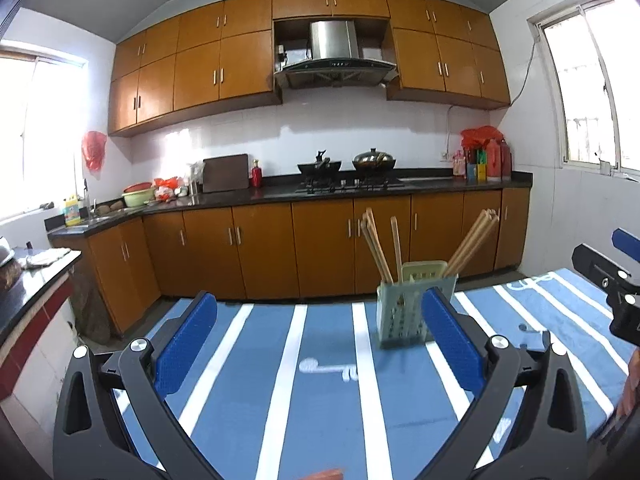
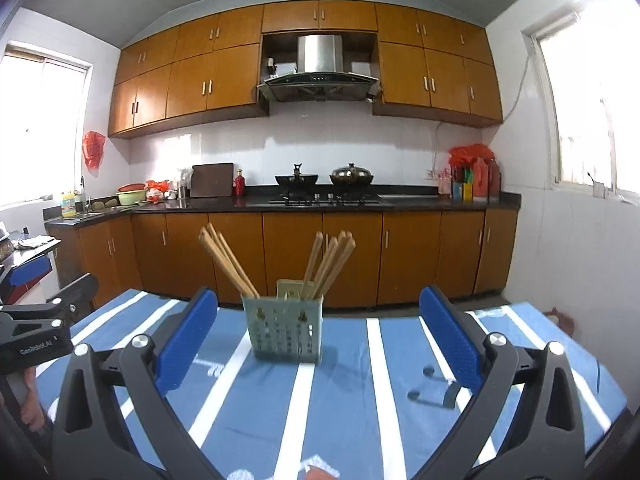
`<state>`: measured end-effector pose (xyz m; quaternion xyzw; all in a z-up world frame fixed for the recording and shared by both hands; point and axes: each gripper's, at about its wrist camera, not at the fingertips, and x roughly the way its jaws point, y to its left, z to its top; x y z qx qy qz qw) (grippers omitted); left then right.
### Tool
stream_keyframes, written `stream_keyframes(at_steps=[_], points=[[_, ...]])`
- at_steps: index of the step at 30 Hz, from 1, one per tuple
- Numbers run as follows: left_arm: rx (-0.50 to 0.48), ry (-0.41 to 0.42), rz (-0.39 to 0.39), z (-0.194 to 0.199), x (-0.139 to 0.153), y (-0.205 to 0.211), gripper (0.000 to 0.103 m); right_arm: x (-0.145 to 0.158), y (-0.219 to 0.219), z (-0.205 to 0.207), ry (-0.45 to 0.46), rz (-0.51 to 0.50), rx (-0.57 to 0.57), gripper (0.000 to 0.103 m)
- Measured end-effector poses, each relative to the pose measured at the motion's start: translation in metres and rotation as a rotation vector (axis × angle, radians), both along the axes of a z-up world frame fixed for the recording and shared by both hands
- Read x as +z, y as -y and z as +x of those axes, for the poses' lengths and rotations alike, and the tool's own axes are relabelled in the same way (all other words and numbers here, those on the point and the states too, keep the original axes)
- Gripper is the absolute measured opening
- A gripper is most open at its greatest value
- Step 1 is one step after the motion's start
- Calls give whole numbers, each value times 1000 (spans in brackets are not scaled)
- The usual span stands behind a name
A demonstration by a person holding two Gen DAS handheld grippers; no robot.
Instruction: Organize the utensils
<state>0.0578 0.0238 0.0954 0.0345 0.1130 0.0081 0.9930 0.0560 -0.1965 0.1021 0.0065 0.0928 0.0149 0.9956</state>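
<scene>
A pale green perforated utensil holder (image 1: pixel 404 312) stands on the blue-and-white striped tablecloth (image 1: pixel 320 380). Several wooden chopsticks (image 1: pixel 376 244) lean out of it to both sides. In the right wrist view the holder (image 2: pixel 284 330) stands ahead, slightly left of centre, with its chopsticks (image 2: pixel 228 260). My left gripper (image 1: pixel 320 340) is open and empty; the holder is just behind its right finger. My right gripper (image 2: pixel 320 340) is open and empty, short of the holder. The right gripper's body shows at the right edge of the left wrist view (image 1: pixel 612 284).
A small grey hook-like object (image 2: pixel 440 392) lies on the cloth near my right gripper's right finger. Kitchen cabinets and a dark countertop (image 1: pixel 360 196) with a stove and pots stand beyond the table. The table's far edge (image 2: pixel 360 312) is behind the holder.
</scene>
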Motion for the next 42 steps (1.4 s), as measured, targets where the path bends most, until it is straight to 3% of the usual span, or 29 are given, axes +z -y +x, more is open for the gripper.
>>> stream_keyframes(at_steps=[16, 23, 42], points=[[-5, -121, 20, -23, -71, 9, 101, -76, -2, -21, -93, -3, -36, 99], [-18, -145, 25, -30, -87, 12, 101, -104, -3, -22, -147, 2, -31, 99], [-30, -203, -13, -30, -113, 9, 101, -126, 3, -20, -202, 28, -36, 99]])
